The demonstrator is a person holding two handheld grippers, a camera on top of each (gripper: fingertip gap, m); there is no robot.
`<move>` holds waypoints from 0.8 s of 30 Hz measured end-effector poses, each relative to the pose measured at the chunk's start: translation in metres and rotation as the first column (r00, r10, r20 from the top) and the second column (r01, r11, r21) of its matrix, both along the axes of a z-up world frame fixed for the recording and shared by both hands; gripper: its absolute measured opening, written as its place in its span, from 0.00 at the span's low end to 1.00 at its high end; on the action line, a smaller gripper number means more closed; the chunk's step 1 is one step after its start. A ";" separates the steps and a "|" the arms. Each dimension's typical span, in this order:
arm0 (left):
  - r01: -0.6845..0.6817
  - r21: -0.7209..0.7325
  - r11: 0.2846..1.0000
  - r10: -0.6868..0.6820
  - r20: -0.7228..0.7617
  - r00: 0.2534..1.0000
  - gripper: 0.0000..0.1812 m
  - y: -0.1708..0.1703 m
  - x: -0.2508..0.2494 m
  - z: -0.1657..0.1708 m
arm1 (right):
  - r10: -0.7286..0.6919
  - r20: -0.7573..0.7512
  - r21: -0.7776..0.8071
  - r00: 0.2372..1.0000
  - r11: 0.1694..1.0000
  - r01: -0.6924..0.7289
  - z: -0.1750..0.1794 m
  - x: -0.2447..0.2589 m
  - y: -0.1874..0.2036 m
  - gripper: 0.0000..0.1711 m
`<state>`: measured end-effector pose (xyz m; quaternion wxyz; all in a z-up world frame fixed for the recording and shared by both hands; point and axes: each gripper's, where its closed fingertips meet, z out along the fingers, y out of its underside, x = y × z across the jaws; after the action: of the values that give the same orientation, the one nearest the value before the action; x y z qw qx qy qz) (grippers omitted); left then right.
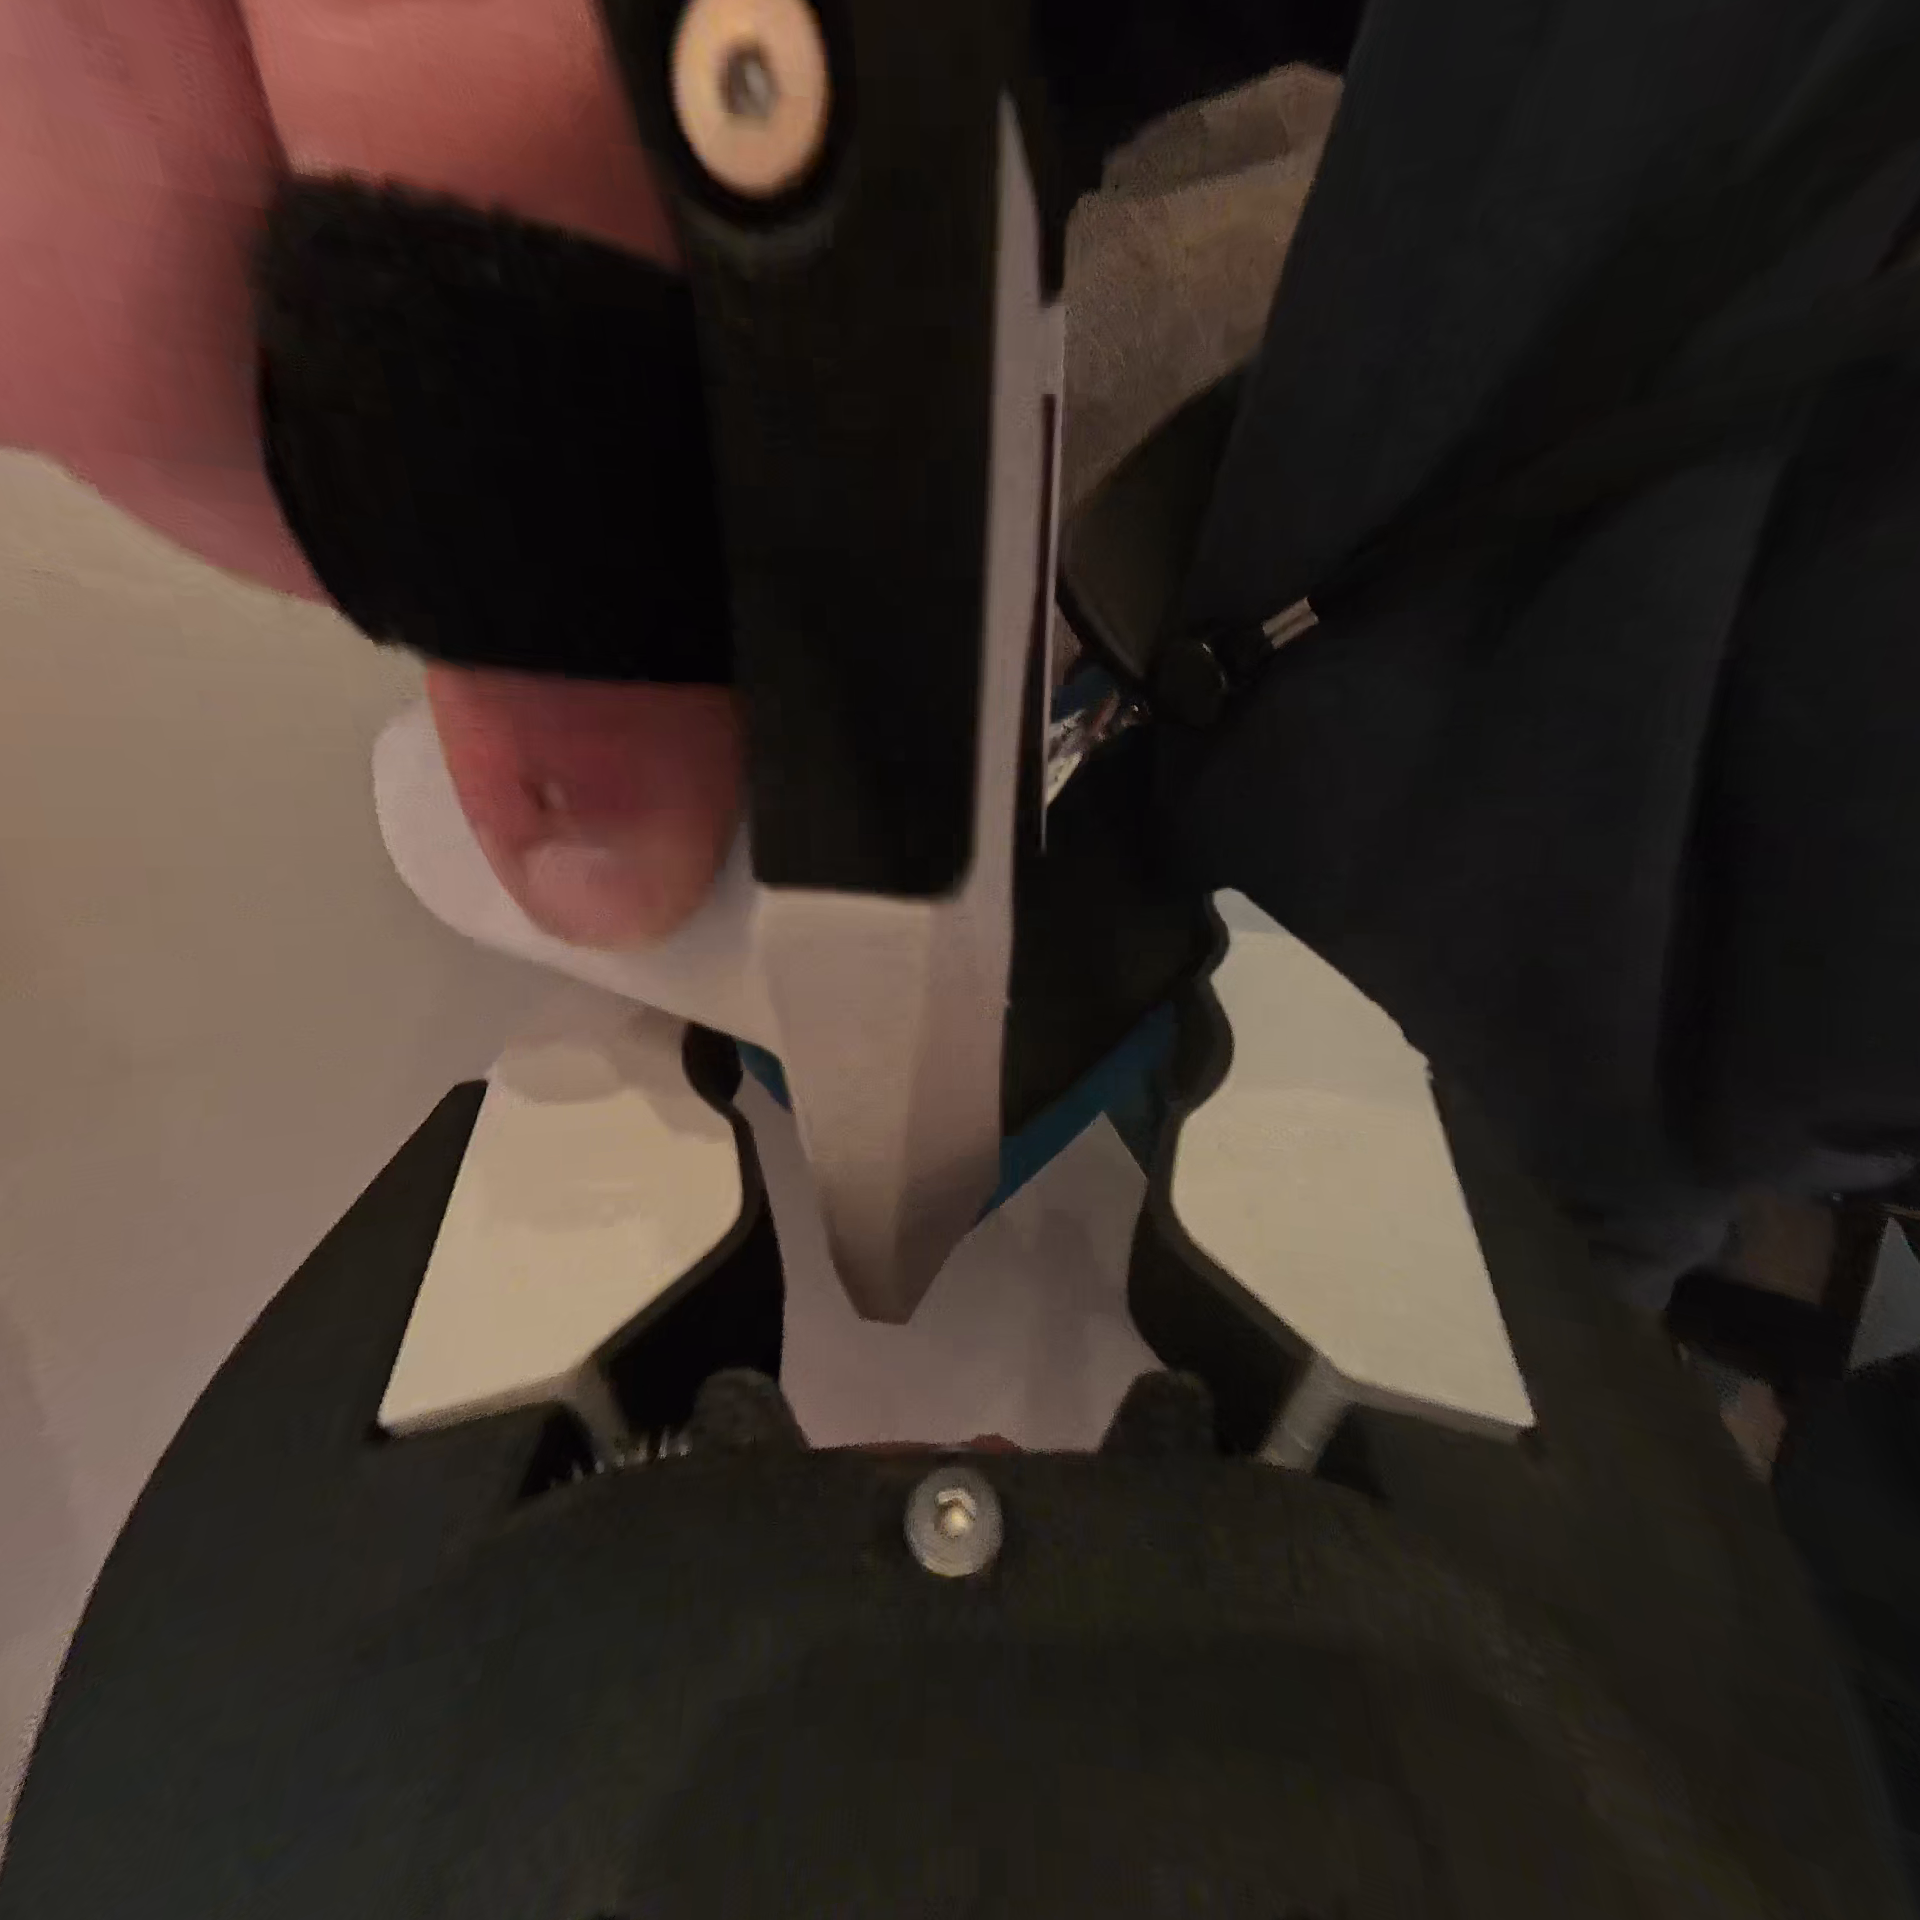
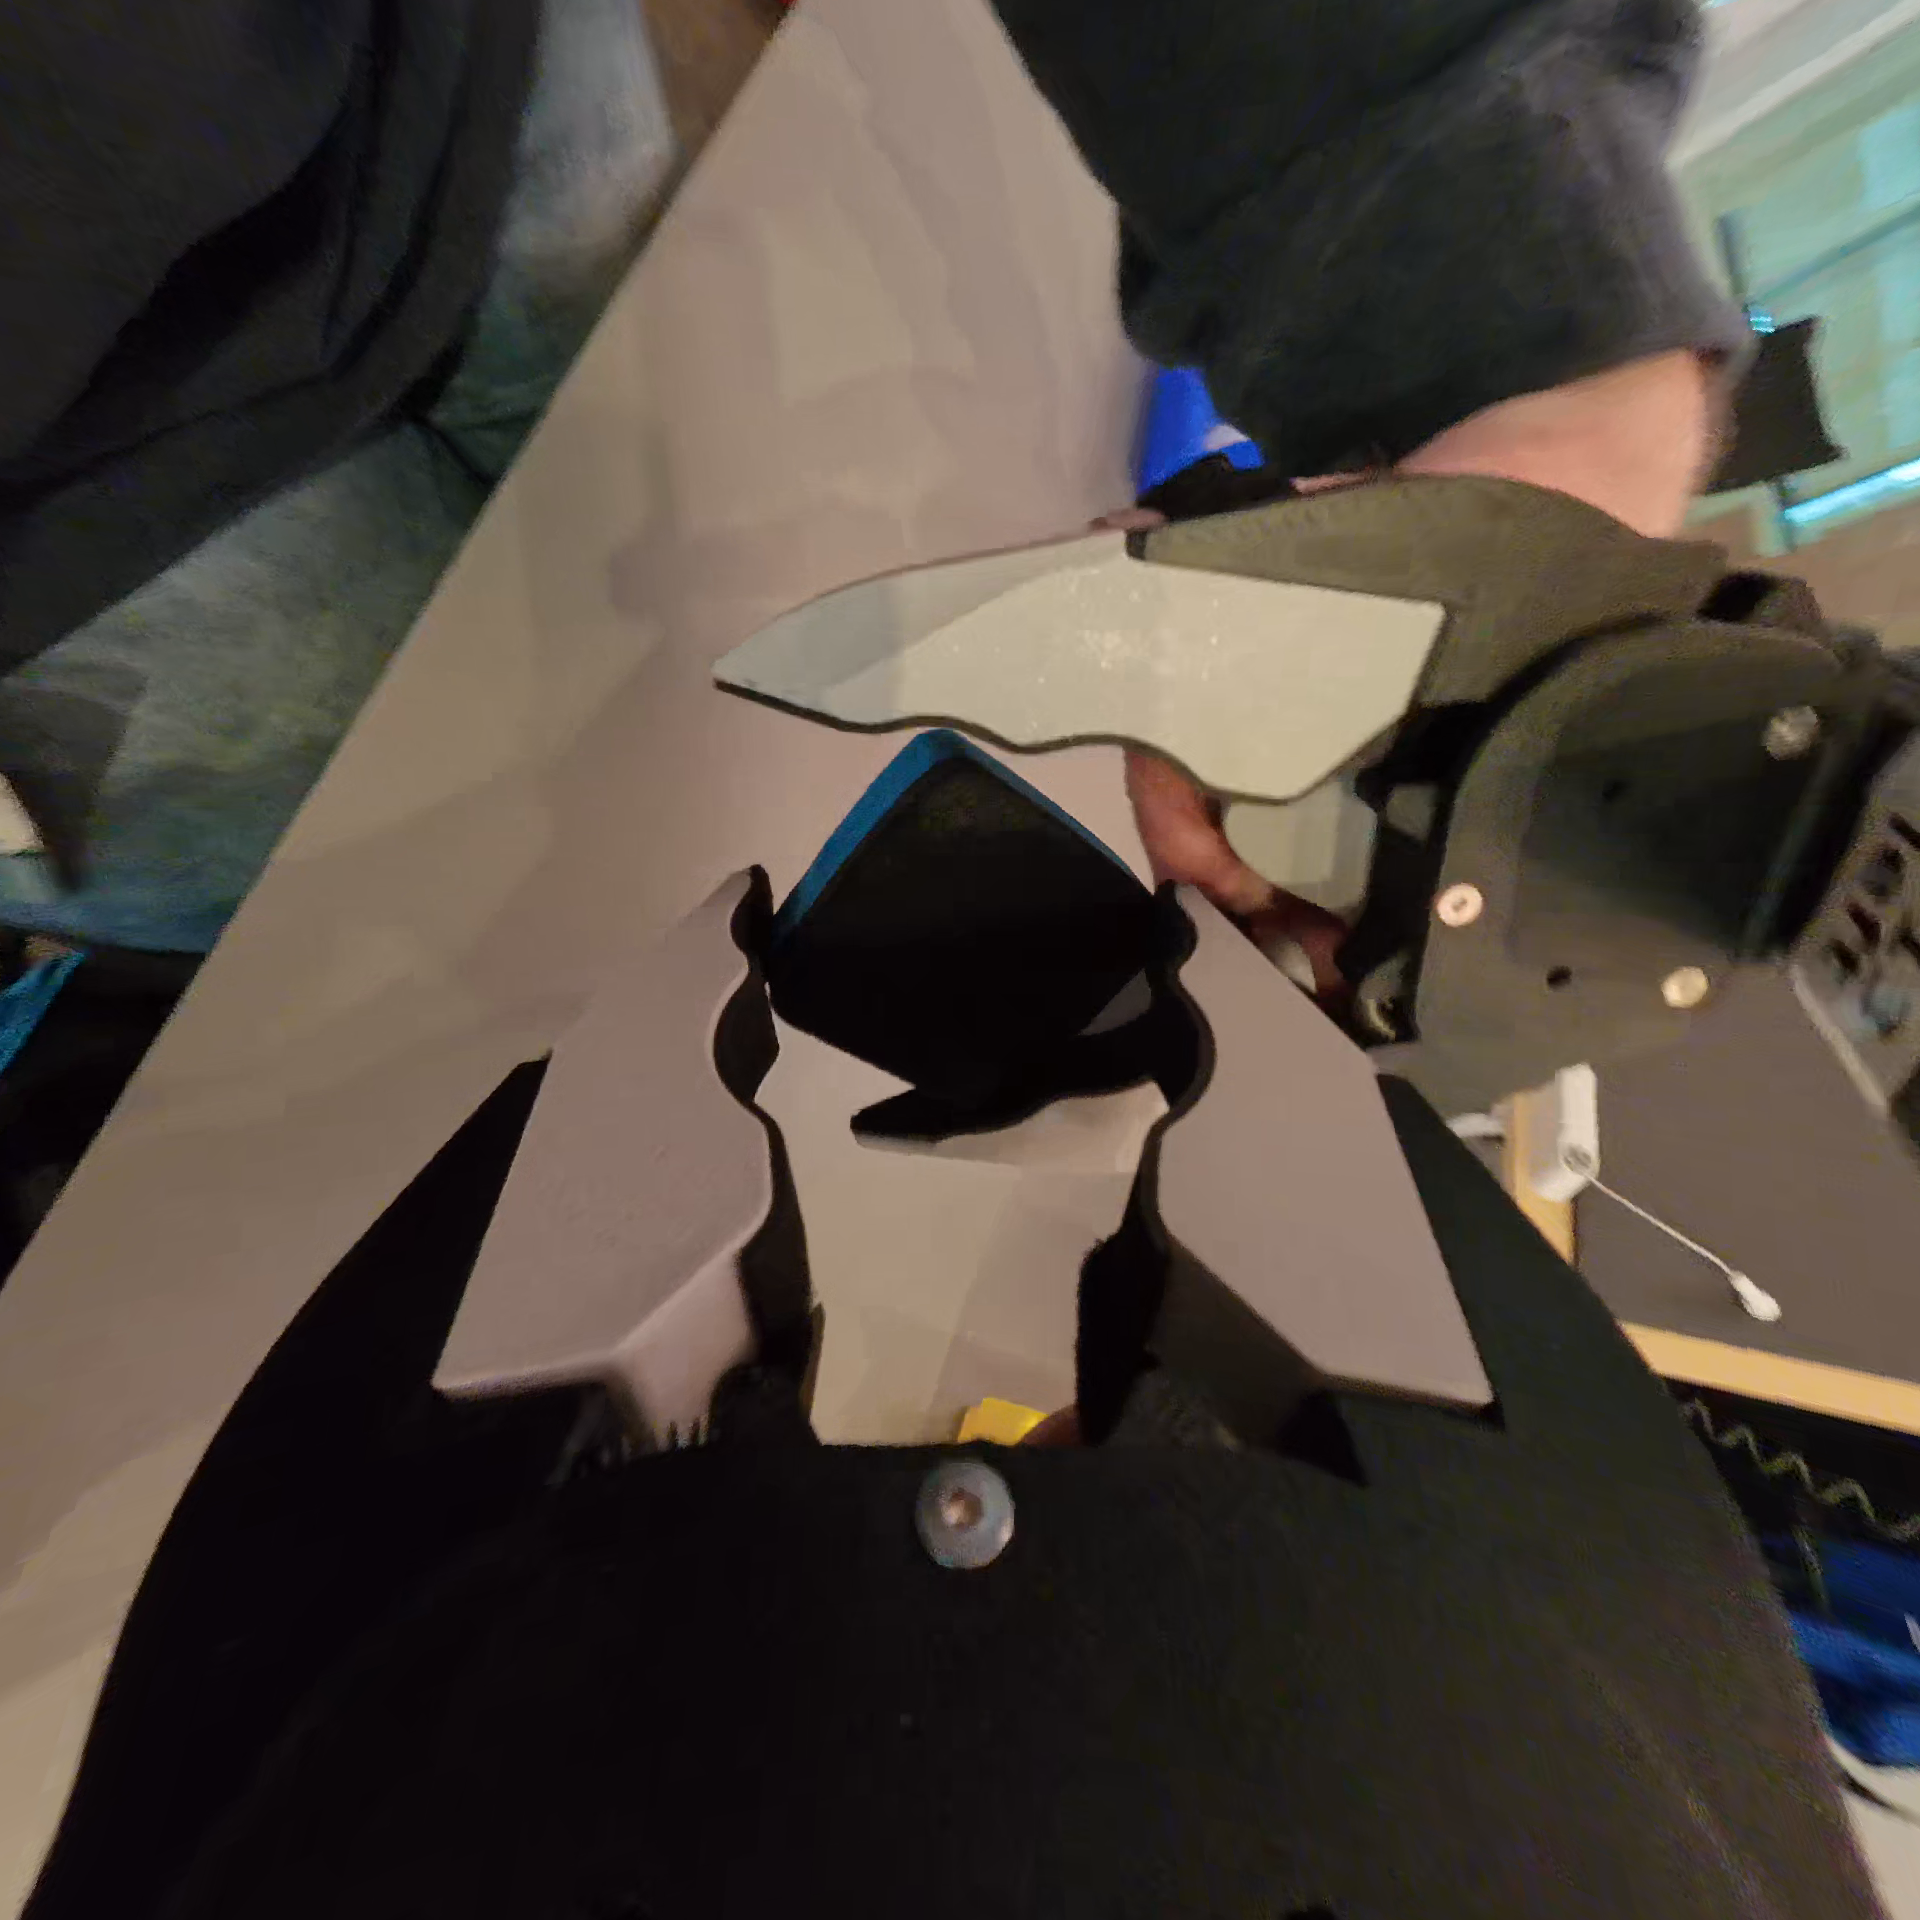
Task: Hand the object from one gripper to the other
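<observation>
Nearest us in the left wrist view are the left gripper's (image 1: 956, 1029) own two fingers, pale pads on black arms, standing well apart. Far left, a thumb (image 1: 582, 810) with a black strap (image 1: 488, 436) round it presses on a black arm that comes down from the top. That arm ends in a pale finger (image 1: 904, 1091) of the right gripper (image 2: 966, 920), pointing into the gap between the left fingers. Just right of it sits the object (image 1: 1091, 1039), black with a blue edge, between the left fingertips. We cannot tell whether those tips press on it or only flank it. Dark cloth (image 1: 1558, 520) fills the right side.

In the right wrist view, dark clothing (image 2: 208, 208) lies far left, and a pale table (image 2: 831, 312) runs up the middle. Near us, the right gripper's fingers are clamped on the object (image 2: 956, 956). Each fingertip touches one side, and a blue-edged corner points away from us. Just beyond that corner, one pale finger (image 2: 1091, 665) of the left gripper reaches in from the right, lying across the view. We cannot tell whether it touches the object. A hand (image 2: 1184, 831) shows under that finger, and a dark sleeve (image 2: 1351, 208) rises above it. Far right, a white cable (image 2: 1662, 1236) lies on a dark mat (image 2: 1714, 1195).
</observation>
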<state>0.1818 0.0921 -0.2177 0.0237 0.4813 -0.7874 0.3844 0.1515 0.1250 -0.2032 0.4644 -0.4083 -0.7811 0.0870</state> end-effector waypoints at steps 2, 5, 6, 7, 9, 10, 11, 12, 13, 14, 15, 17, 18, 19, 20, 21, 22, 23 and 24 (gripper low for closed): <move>-0.067 -0.002 0.998 0.067 0.056 0.996 0.50 0.008 0.004 0.006 | -0.065 -0.075 0.036 0.995 0.997 0.068 0.006 0.000 0.012 0.41; -0.191 -0.045 0.981 0.196 0.171 0.966 0.54 0.023 0.012 0.020 | -0.164 -0.213 0.079 0.963 0.980 0.184 0.019 0.003 0.029 0.41; -0.239 -0.065 0.969 0.247 0.218 0.944 0.55 0.029 0.014 0.026 | -0.193 -0.261 0.078 0.946 0.972 0.220 0.023 0.005 0.033 0.41; -0.271 -0.110 0.956 0.290 0.265 0.919 0.55 0.031 0.016 0.033 | -0.218 -0.314 0.081 0.924 0.964 0.255 0.028 0.006 0.037 0.41; -0.369 -0.176 0.913 0.408 0.339 0.848 0.54 0.046 0.019 0.042 | -0.265 -0.404 0.084 0.875 0.942 0.324 0.037 0.011 0.044 0.41; -0.400 -0.223 0.889 0.457 0.374 0.807 0.54 0.051 0.019 0.047 | -0.283 -0.450 0.088 0.847 0.930 0.358 0.042 0.013 0.047 0.41; -0.409 -0.286 0.866 0.496 0.405 0.768 0.51 0.054 0.019 0.053 | -0.296 -0.502 0.094 0.813 0.916 0.391 0.048 0.015 0.049 0.41; -0.419 -0.340 0.842 0.535 0.425 0.730 0.50 0.056 0.018 0.057 | -0.303 -0.540 0.096 0.785 0.904 0.416 0.052 0.016 0.049 0.41; -0.421 -0.381 0.823 0.562 0.435 0.704 0.50 0.056 0.018 0.059 | -0.309 -0.570 0.099 0.761 0.894 0.437 0.055 0.016 0.049 0.41; -0.415 -0.421 0.807 0.581 0.436 0.687 0.50 0.054 0.019 0.060 | -0.312 -0.603 0.104 0.735 0.882 0.460 0.059 0.016 0.049 0.41; -0.405 -0.465 0.788 0.601 0.432 0.672 0.49 0.052 0.020 0.061 | -0.310 -0.633 0.103 0.709 0.874 0.475 0.062 0.015 0.048 0.41; -0.354 -0.551 0.756 0.621 0.430 0.656 0.49 0.045 0.023 0.065 | -0.322 -0.677 0.083 0.662 0.860 0.503 0.065 0.015 0.047 0.41; -0.354 -0.571 0.741 0.638 0.436 0.634 0.48 0.044 0.026 0.066 | -0.320 -0.692 0.081 0.647 0.857 0.510 0.066 0.013 0.046 0.41; -0.355 -0.589 0.726 0.657 0.439 0.613 0.47 0.045 0.028 0.066 | -0.315 -0.703 0.084 0.638 0.853 0.514 0.066 0.012 0.045 0.41; -0.331 -0.622 0.710 0.666 0.441 0.601 0.46 0.044 0.029 0.069 | -0.318 -0.712 0.085 0.626 0.846 0.526 0.066 0.011 0.044 0.41; -0.305 -0.655 0.692 0.676 0.438 0.593 0.44 0.042 0.028 0.072 | -0.318 -0.720 0.088 0.617 0.840 0.536 0.066 0.011 0.044 0.41; -0.291 -0.679 0.675 0.689 0.437 0.578 0.44 0.043 0.028 0.074 | -0.317 -0.728 0.093 0.608 0.833 0.546 0.066 0.011 0.044 0.41; -0.278 -0.695 0.663 0.700 0.443 0.560 0.43 0.043 0.027 0.077 | -0.315 -0.738 0.096 0.597 0.826 0.555 0.067 0.011 0.044 0.41; -0.269 -0.712 0.649 0.711 0.442 0.546 0.43 0.043 0.027 0.080 | -0.314 -0.747 0.098 0.586 0.820 0.564 0.069 0.011 0.043 0.41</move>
<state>0.2088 0.1348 -0.1382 -0.2454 0.4809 -0.4041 0.7383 0.1629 0.1681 -0.1347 0.7919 -0.4438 -0.4192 -0.0139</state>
